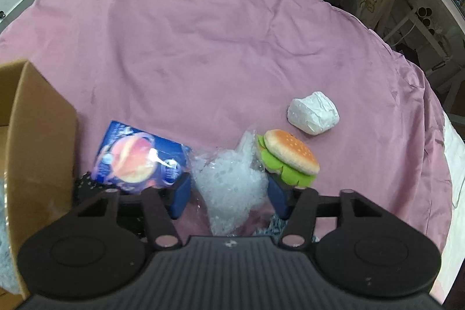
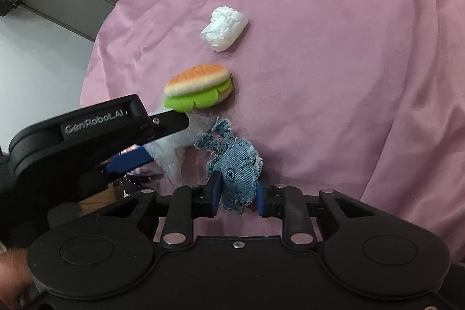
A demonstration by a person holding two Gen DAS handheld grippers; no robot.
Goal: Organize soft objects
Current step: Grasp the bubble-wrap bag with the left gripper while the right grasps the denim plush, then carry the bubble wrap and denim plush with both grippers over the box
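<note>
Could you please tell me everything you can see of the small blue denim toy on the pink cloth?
The small blue denim toy looks like a frayed stuffed animal, with ragged limbs or ears pointing away from the camera and a stitched square mark on its body. It lies on the wrinkled pink cloth, and the right hand-held gripper is shut on its near end, blue pads pressing both sides. Crinkled clear plastic lies just beside it.

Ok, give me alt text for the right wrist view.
The right gripper is shut on a denim toy on pink cloth. Beyond lie a plush burger and a white wad; the left gripper reaches in.
</note>
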